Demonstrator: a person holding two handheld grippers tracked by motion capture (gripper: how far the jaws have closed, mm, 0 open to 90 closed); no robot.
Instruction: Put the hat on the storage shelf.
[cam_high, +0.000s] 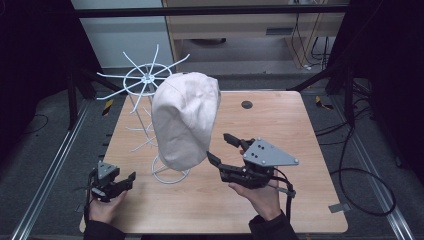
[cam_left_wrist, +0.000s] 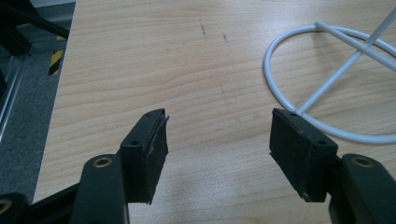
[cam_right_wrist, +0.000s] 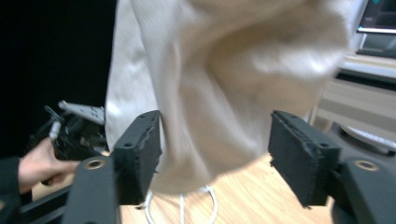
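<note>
While the pale cap (cam_high: 186, 120) hangs draped over the white wire rack (cam_high: 150, 100), its lower edge falling near the rack's ring base (cam_high: 171, 176) on the wooden surface (cam_high: 280, 130), the right tool (cam_high: 226, 150) stands just beside that edge with jaws wide apart, gripping nothing; in its own view the cloth sits between the jaws, apparently lined up for a pinch. The left tool (cam_high: 125, 181) rests low on the surface, well clear, jaws spread and empty, seemingly held in reserve
</note>
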